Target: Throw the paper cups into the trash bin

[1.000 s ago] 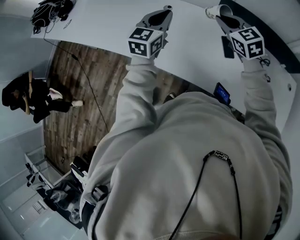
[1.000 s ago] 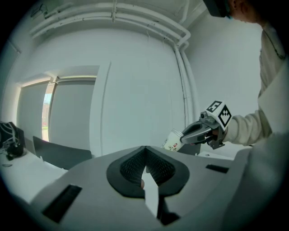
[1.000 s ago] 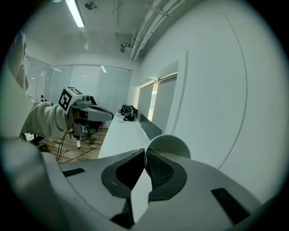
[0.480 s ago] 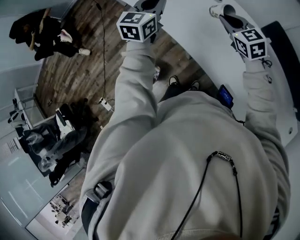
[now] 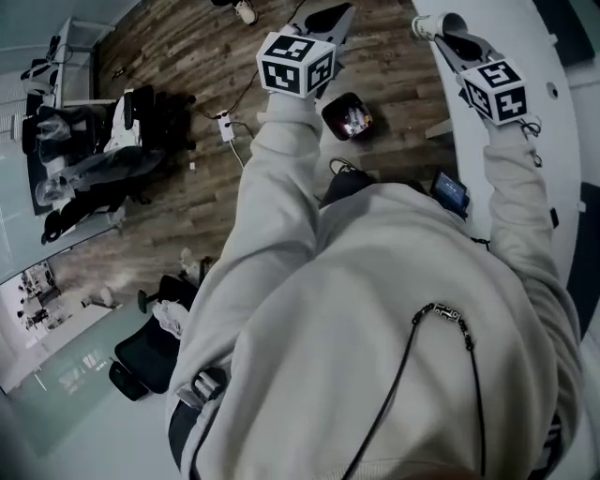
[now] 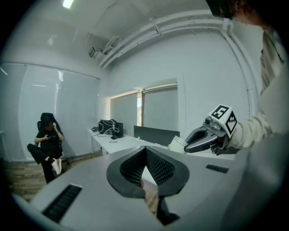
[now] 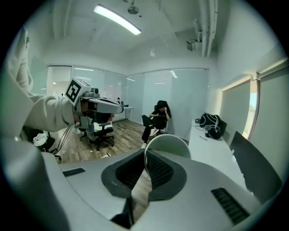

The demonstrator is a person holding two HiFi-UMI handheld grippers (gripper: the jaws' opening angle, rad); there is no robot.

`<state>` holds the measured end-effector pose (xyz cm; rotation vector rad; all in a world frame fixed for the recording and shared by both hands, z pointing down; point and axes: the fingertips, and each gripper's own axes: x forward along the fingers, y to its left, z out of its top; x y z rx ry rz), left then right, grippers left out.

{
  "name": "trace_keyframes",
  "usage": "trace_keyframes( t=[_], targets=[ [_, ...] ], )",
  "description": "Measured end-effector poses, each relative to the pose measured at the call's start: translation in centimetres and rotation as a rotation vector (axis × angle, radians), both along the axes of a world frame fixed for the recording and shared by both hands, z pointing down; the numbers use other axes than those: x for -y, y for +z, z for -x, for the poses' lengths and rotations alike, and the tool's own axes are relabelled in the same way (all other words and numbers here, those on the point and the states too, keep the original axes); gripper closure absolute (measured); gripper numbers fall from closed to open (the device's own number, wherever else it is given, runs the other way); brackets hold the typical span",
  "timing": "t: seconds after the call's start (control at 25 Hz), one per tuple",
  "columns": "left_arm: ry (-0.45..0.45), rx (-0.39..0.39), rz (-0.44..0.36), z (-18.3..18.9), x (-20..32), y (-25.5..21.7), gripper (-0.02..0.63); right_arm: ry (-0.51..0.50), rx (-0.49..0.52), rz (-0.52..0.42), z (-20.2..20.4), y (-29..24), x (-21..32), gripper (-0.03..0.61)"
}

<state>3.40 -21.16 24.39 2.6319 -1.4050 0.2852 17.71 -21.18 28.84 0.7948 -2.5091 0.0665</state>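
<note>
One paper cup (image 5: 425, 26) clamped in right gripper (image 5: 444, 36) fingers; left gripper (image 5: 328, 16) fingers together, empty. Trash bin (image 5: 348, 116) newly in view, upper centre: drop likely next.

In the head view the trash bin (image 5: 347, 116) stands on the floor (image 5: 187, 56) at top centre, just below the left gripper (image 5: 330, 19) and left of the table (image 5: 562, 103), which runs down the right edge. The right gripper (image 5: 448, 36) is at upper right by the table's rim, with the paper cup (image 5: 427, 24) between its jaws. Office chairs (image 5: 122, 122) stand at upper left. In the right gripper view a seated person (image 7: 157, 118) is behind the paper cup, and a bag (image 7: 211, 124) lies on the table at right.
</note>
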Motion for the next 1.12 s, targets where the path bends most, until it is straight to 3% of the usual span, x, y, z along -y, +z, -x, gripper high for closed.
trace_keyframes(
  t=[0.2, 0.36, 0.64, 0.84, 1.12],
  targets=[
    [-0.117, -0.024, 0.004, 8.8, -2.1, 0.7, 0.618, -0.109, -0.012, 0.006, 8.5, 0.3, -0.2, 0.54],
    [-0.144, -0.06, 0.021, 13.2, -2.5, 1.5, 0.618, -0.139, -0.045, 0.01, 12.7, 0.7, -0.3, 0.541],
    [-0.081, -0.064, 0.056, 17.0, -0.8, 4.2, 0.618, -0.1, -0.095, 0.064, 14.9, 2.8, 1.0, 0.54],
    [-0.042, -0.103, 0.09, 17.6, 0.6, 6.6, 0.618, -0.05, -0.133, 0.078, 15.2, 4.6, 1.6, 0.541],
    [-0.074, -0.139, 0.12, 19.7, 1.2, 9.5, 0.618, -0.136, -0.18, 0.103, 18.9, 6.6, 2.9, 0.54]
  ],
)
